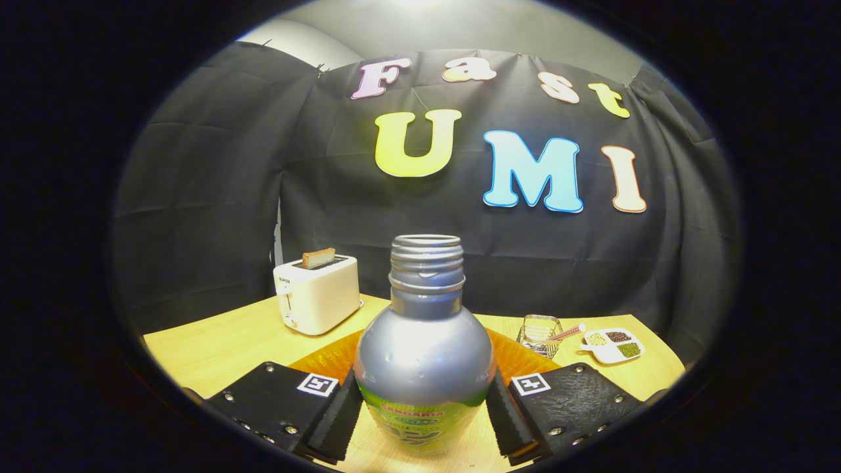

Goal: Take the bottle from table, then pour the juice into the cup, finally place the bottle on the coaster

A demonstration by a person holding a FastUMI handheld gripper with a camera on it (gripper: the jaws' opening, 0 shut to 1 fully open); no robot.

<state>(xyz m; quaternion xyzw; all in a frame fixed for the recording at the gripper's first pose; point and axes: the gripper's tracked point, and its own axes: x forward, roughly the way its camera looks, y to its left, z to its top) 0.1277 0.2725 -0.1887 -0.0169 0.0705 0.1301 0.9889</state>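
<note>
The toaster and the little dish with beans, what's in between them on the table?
Gripper view: the silver bottle held by the gripper, an orange mat behind it, and a glass cup by the dish; toaster.

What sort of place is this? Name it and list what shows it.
Probably a staged kitchen-style tabletop inside a demo booth, not a real kitchen: a wooden table backed by black cloth, a toaster with toast in it, and a divided snack dish. The gripper is closed on the open bottle.
</note>
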